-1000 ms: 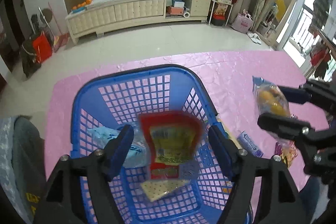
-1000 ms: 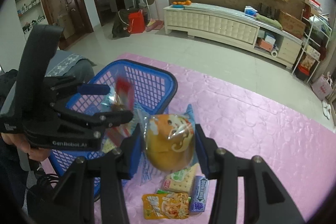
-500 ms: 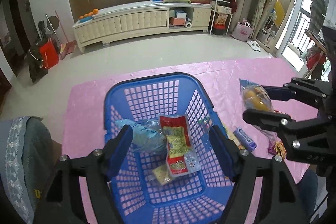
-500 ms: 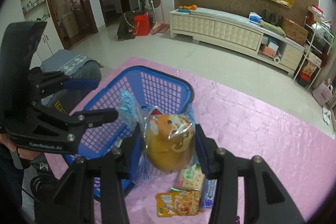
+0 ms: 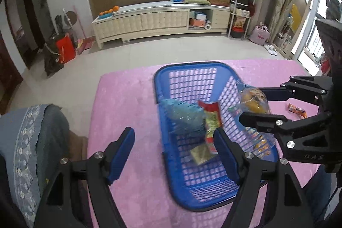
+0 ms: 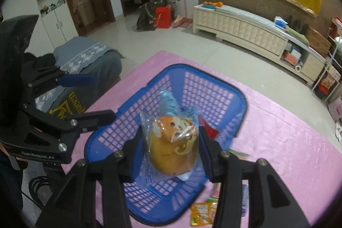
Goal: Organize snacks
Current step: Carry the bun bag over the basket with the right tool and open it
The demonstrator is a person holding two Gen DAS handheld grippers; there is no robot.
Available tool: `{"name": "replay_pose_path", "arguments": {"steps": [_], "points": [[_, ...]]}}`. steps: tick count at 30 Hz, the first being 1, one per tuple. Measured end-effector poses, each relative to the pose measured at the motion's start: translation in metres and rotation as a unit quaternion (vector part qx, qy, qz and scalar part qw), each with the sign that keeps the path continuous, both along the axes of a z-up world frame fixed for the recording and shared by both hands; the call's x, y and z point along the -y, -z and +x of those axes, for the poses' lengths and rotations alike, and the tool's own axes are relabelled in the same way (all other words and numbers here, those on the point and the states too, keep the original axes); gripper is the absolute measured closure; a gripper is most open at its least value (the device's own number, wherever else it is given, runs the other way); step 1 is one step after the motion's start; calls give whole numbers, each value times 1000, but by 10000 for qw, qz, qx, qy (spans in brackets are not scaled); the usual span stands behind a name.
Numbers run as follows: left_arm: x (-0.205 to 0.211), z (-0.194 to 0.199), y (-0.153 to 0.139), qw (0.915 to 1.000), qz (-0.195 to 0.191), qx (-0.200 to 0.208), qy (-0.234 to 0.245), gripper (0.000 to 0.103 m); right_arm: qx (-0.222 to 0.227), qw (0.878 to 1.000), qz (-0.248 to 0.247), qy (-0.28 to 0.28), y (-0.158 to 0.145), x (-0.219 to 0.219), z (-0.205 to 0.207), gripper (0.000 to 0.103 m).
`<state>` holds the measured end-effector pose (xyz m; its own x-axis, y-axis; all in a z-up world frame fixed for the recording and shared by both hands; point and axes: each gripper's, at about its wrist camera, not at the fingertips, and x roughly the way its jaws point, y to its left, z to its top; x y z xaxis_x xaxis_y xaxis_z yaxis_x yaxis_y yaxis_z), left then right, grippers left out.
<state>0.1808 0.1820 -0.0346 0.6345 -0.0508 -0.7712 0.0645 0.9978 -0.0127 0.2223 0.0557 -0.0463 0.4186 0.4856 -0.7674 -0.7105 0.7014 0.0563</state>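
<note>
A blue mesh basket (image 5: 192, 64) (image 6: 241, 95) stands on the pink table. In it lie a light blue packet (image 5: 181, 114), a red packet (image 5: 210, 119) and a small cracker pack (image 5: 199, 154). My right gripper (image 6: 171, 142) is shut on a bagged orange bun (image 6: 171, 151) and holds it over the inside of the basket. In the left wrist view the bun (image 5: 254, 99) hangs above the basket's right wall in the right gripper (image 5: 253, 105). My left gripper (image 5: 174, 142) (image 6: 100, 97) is open and empty, at the basket's left side.
Loose snacks lie on the pink cloth to the right of the basket: an orange packet (image 6: 202, 215) and a red one (image 5: 297, 110). A grey seat with a lace cover (image 5: 32, 142) (image 6: 89, 57) stands close to the table's left edge.
The red packet dropped from between my left fingers and now lies in the basket. The left gripper drew away to the left. The right gripper carried the bun over the basket.
</note>
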Motion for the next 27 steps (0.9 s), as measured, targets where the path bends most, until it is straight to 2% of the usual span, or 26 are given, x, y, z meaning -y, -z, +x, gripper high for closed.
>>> {"name": "replay_pose_path", "arguments": {"steps": [9, 16, 18, 20, 21, 22, 27], "points": [[-36, -11, 25, 9994, -221, -153, -239, 29, -272, 9988, -285, -278, 33, -40, 0, 52], [-48, -15, 39, 9985, -386, -211, -327, 29, -412, 9977, -400, -365, 49, -61, 5, 52], [-53, -15, 40, 9979, -482, -236, -369, 29, -483, 9973, -444, -331, 52, -64, 9, 44], [-54, -15, 40, 9976, -527, -241, -390, 29, -471, 9975, -443, -270, 52, -65, 10, 21], [-54, -17, 39, 9976, -514, -239, -397, 29, -421, 9979, -419, -252, 50, -64, 10, 17], [-55, -18, 38, 9977, -506, -237, -393, 29, -353, 9983, -402, -233, 48, -65, 8, 14], [-46, -27, 33, 9980, -492, -218, -323, 29, -196, 9986, -470, -143, 36, -55, 2, 14]]}}
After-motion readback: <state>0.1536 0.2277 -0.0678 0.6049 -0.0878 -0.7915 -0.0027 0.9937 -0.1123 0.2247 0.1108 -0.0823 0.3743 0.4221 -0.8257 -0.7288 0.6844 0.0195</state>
